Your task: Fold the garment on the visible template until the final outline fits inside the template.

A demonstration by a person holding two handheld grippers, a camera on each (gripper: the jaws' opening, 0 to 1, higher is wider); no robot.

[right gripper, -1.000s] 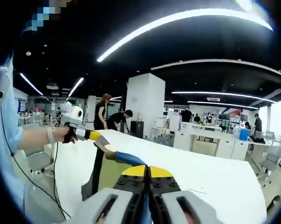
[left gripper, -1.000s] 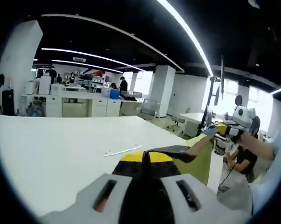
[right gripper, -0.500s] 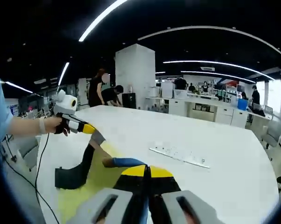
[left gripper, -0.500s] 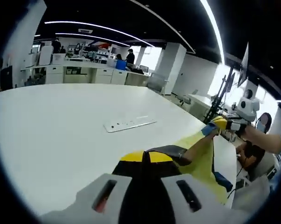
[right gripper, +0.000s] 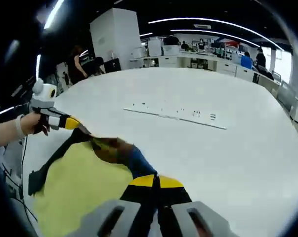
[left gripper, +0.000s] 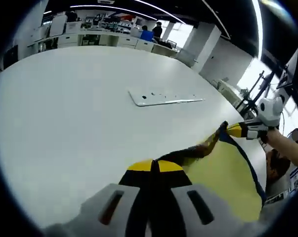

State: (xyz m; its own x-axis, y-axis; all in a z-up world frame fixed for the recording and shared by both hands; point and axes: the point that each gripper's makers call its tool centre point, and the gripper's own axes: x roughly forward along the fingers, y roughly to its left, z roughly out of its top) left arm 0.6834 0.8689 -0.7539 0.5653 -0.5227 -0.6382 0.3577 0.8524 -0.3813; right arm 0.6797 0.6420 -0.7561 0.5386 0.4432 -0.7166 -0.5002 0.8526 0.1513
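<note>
A yellow garment (left gripper: 228, 175) with dark trim hangs stretched between my two grippers over the white table (left gripper: 64, 113). My left gripper (left gripper: 155, 166) is shut on its dark edge, and in the right gripper view it appears at the left (right gripper: 69, 123), held by a hand. My right gripper (right gripper: 156, 181) is shut on the blue-and-dark edge of the yellow garment (right gripper: 79, 182); in the left gripper view it shows at the right (left gripper: 233, 129). A flat white template strip (left gripper: 166, 98) lies further out on the table, also seen as the strip (right gripper: 178, 114).
The table's curved far edge (left gripper: 114, 47) borders an office with white desks and people standing far off. A white pillar (right gripper: 114, 37) rises behind the table. A person's forearm (left gripper: 289, 148) reaches in at the right.
Both grippers have tipped down toward the table, bringing the garment lower and flatter. The template strip now sits larger and nearer in both views.
</note>
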